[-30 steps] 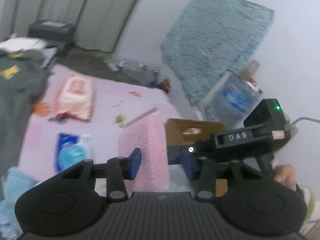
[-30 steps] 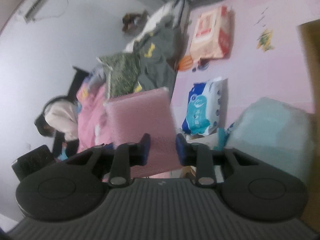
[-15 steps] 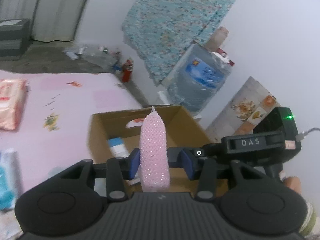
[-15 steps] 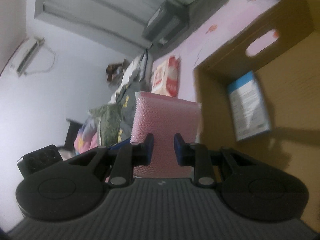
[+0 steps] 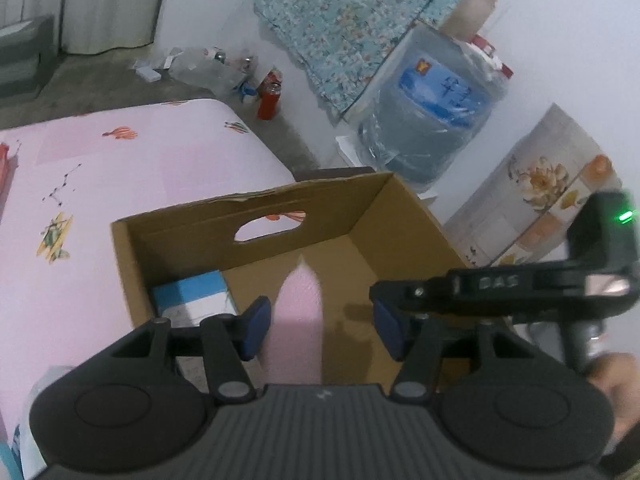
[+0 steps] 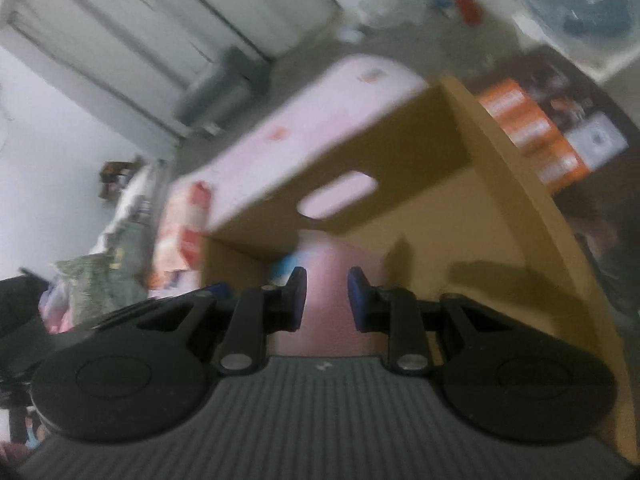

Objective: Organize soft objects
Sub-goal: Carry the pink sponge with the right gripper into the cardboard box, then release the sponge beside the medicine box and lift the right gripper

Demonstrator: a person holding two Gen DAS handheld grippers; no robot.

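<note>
A pink bubble-wrap pouch [image 5: 298,320] hangs edge-on over the open cardboard box [image 5: 256,210], blurred with motion. My left gripper [image 5: 322,330] is open, its blue pads wide apart, the pouch near the left pad. My right gripper [image 6: 326,300] sits over the same box [image 6: 500,184] with its pads apart either side of the pouch [image 6: 326,276]; that view is blurred, so contact is unclear. The right gripper's body [image 5: 500,284] shows at the right of the left wrist view. A blue and white pack [image 5: 190,296] lies in the box.
The box stands on a pink patterned mattress [image 5: 120,168]. A wrapped water bottle [image 5: 436,108], a teal cloth [image 5: 344,12] and a red can [image 5: 269,96] stand by the white wall. Orange packs [image 6: 528,128] lie beside the box; clothes [image 6: 100,276] are piled further off.
Both grippers moved from the mattress to above the box. The left gripper's pads have spread wide open. The pouch has dropped lower into the box.
</note>
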